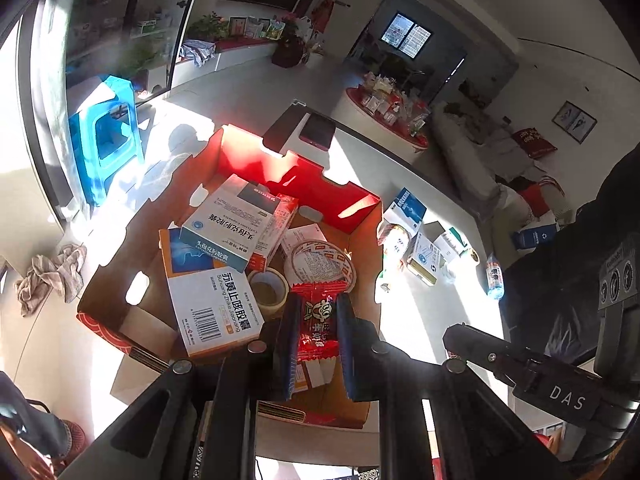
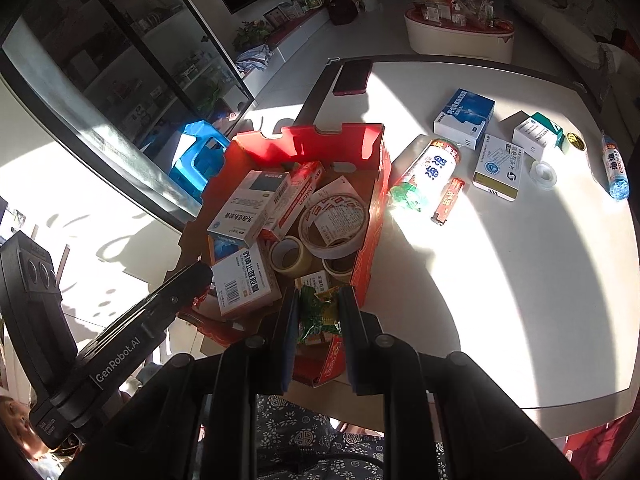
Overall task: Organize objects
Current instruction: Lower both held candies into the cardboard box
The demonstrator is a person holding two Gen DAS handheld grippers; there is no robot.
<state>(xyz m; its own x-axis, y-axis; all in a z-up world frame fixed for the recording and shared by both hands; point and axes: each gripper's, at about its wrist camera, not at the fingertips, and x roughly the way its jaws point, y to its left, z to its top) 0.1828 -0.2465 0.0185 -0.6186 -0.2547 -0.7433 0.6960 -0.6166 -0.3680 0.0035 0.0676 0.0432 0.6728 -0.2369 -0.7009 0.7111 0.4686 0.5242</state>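
A red cardboard box [image 1: 304, 168] [image 2: 376, 216] stands on the white table and holds several medicine boxes [image 1: 236, 220] [image 2: 244, 208] and tape rolls [image 1: 268, 288] [image 2: 336, 220]. My left gripper [image 1: 316, 320] is shut on a red candy wrapper [image 1: 316, 328] above the box's near side. My right gripper [image 2: 320, 312] is shut on a green snack packet [image 2: 320, 312] over the box's near edge. The left gripper's body shows in the right wrist view [image 2: 120, 340].
On the table [image 2: 500, 300] right of the box lie a white bottle [image 2: 432, 172], a red lighter [image 2: 448, 200], medicine boxes [image 2: 464, 116], a small tape roll [image 2: 542, 172], a blue tube [image 2: 614, 168] and a phone [image 2: 352, 76]. A blue stool [image 1: 106, 140] stands beyond.
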